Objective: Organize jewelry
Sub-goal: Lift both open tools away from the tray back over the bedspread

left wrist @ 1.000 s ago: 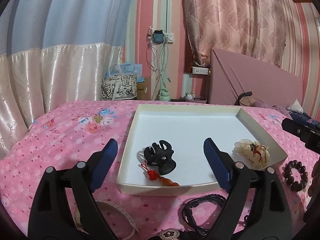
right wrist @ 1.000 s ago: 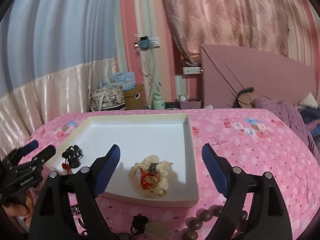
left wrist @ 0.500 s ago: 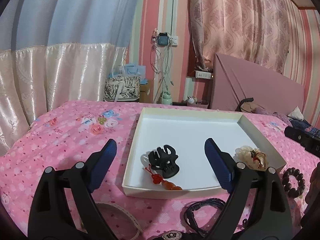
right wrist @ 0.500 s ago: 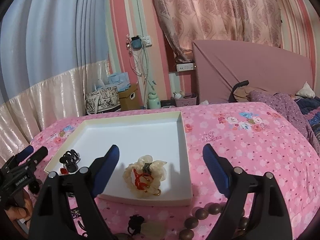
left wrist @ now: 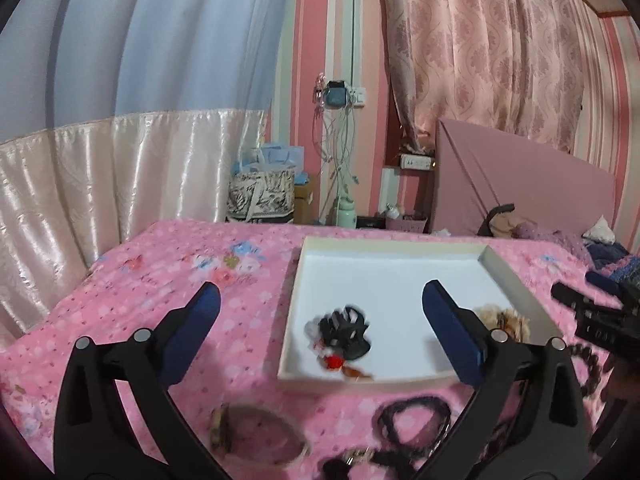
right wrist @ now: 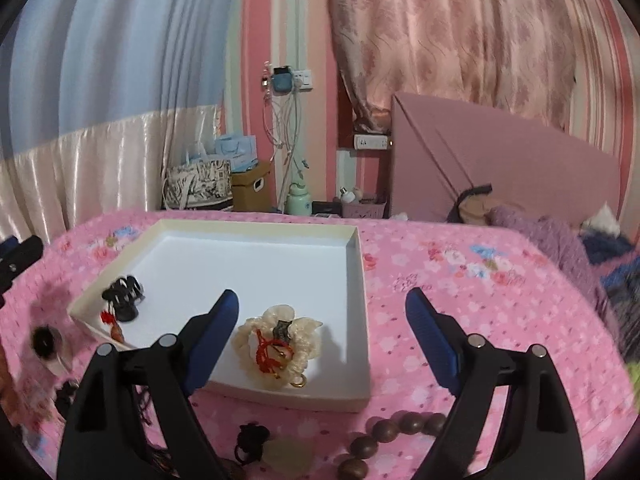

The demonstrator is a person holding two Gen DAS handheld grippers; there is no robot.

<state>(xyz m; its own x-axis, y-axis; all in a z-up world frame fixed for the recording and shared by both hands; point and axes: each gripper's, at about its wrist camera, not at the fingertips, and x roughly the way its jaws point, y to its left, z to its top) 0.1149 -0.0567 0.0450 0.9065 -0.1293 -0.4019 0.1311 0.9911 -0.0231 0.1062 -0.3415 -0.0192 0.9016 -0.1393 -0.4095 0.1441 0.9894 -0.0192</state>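
A shallow white tray point(left wrist: 384, 280) point(right wrist: 248, 256) lies on the pink floral bedspread. In it are a black claw hair clip point(left wrist: 344, 332) point(right wrist: 122, 296) with a red-orange charm point(left wrist: 340, 364) beside it, and a cream beaded piece with red cord point(right wrist: 280, 344) point(left wrist: 504, 320). My left gripper point(left wrist: 320, 332) is open and empty, raised above the tray's near left corner. My right gripper point(right wrist: 322, 328) is open and empty above the tray's near right corner. A black cord bracelet point(left wrist: 412, 420), a pale band point(left wrist: 260, 436) and a brown bead bracelet point(right wrist: 384, 436) lie on the bedspread in front of the tray.
A pale jade pendant on a black knot point(right wrist: 280, 452) lies near the bead bracelet. The right gripper shows at the right edge of the left wrist view point(left wrist: 600, 320). Curtains, a bag point(left wrist: 262, 196), a headboard point(right wrist: 500, 168) and clothes point(right wrist: 560, 240) stand behind the bed.
Both grippers have lifted and pulled back from the tray; the left view has swung left. Both stay open and empty. The tray's items have not moved.
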